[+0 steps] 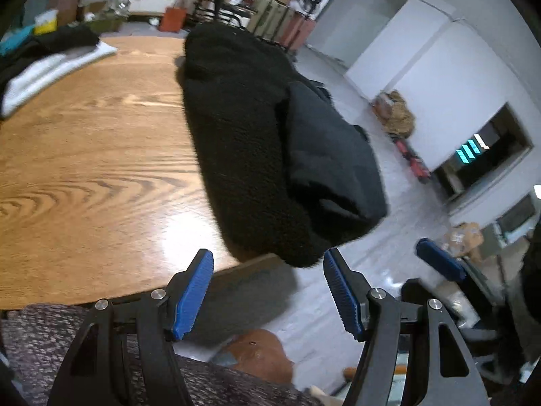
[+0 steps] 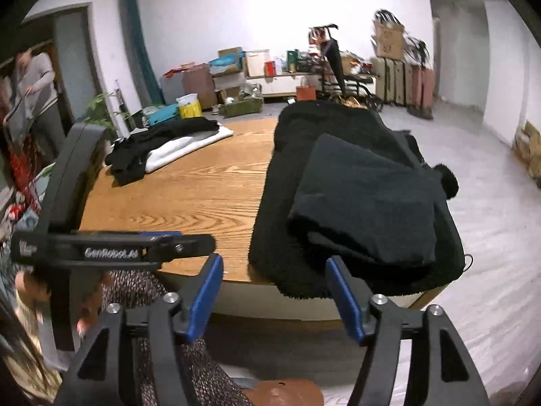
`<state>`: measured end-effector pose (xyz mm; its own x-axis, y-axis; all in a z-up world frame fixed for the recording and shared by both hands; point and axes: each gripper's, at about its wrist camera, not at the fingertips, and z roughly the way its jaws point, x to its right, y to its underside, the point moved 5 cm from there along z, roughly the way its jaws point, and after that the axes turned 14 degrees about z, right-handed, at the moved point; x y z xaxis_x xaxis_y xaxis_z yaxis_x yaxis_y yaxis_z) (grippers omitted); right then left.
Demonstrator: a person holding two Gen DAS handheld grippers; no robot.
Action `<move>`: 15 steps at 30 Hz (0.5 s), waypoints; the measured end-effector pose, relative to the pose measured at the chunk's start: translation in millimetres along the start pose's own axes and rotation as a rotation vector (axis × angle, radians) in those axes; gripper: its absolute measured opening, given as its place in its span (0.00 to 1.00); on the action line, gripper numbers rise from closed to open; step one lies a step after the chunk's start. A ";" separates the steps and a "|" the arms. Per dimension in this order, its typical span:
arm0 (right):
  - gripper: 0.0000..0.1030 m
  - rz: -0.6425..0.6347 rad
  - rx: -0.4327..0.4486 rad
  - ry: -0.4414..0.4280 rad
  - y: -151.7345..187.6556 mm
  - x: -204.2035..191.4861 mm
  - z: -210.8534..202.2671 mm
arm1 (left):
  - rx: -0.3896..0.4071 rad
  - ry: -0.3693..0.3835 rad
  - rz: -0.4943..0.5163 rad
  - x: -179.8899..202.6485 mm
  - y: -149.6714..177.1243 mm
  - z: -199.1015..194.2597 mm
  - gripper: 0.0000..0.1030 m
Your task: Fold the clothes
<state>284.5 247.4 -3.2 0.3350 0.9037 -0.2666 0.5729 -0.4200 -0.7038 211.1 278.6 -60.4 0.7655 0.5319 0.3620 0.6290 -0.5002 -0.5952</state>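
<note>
Black fleece (image 2: 297, 182), folded, with a smaller dark fold (image 2: 365, 199) stacked on top, at the right end of the wooden table (image 2: 203, 182), near hem overhanging the edge. Left gripper (image 1: 268, 291): jaws wide, nothing between, off the table's corner. Right gripper (image 2: 275, 296): jaws wide, empty, short of the hem.

Risks:
- Overhanging hem dragging the bundle off the edge if nudged.
- Top fold sliding off if snagged by a pad.
- Right side possibly past the table edge too; distortion prevents certainty.
</note>
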 end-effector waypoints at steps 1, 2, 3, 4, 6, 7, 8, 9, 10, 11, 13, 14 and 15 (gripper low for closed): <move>0.68 -0.014 0.008 -0.001 0.8 -1.7 -1.7 | 0.000 0.039 -0.012 0.5 0.0 -0.1 0.67; 0.69 -0.030 0.016 0.000 1.5 -4.6 -2.6 | 0.003 0.086 -0.028 0.6 0.1 -1.5 0.67; 0.69 -0.046 0.025 0.001 2.1 -7.5 -3.5 | 0.006 0.131 -0.044 0.7 0.2 -3.0 0.67; 0.70 -0.067 0.035 -0.001 3.2 -11.4 -4.7 | 0.010 0.145 -0.051 2.0 0.1 -4.6 0.67; 0.71 -0.113 0.053 -0.006 5.7 -18.8 -7.5 | 0.025 0.164 -0.060 1.7 -0.6 -9.6 0.67; 0.74 -0.137 0.062 0.003 6.8 -22.0 -8.4 | 0.027 0.175 -0.058 2.8 -0.4 -11.4 0.67; 0.76 -0.160 0.072 0.018 7.8 -24.6 -9.0 | 0.028 0.185 -0.057 3.8 -0.2 -13.1 0.67; 0.76 -0.189 0.088 0.043 8.7 -26.7 -9.5 | 0.022 0.202 -0.053 5.6 0.3 -13.8 0.67; 0.76 -0.225 0.110 0.076 9.9 -29.2 -10.4 | 0.016 0.215 -0.047 7.8 1.3 -14.3 0.67; 0.76 -0.261 0.133 0.108 11.0 -31.8 -11.5 | 0.009 0.225 -0.041 9.9 2.0 -14.0 0.67; 0.76 -0.338 0.181 0.156 14.6 -37.5 -15.8 | 0.003 0.255 -0.040 13.7 2.4 -14.3 0.67; 0.76 -0.372 0.200 0.166 17.5 -41.2 -19.1 | 0.001 0.270 -0.040 15.6 2.6 -14.5 0.67; 0.77 -0.398 0.212 0.172 20.0 -44.1 -21.3 | -0.002 0.285 -0.040 17.5 2.7 -14.7 0.67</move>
<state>297.1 197.4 8.5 0.2498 0.9564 0.1514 0.5225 -0.0015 -0.8527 228.2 276.5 -45.2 0.7475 0.3379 0.5719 0.6591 -0.4844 -0.5752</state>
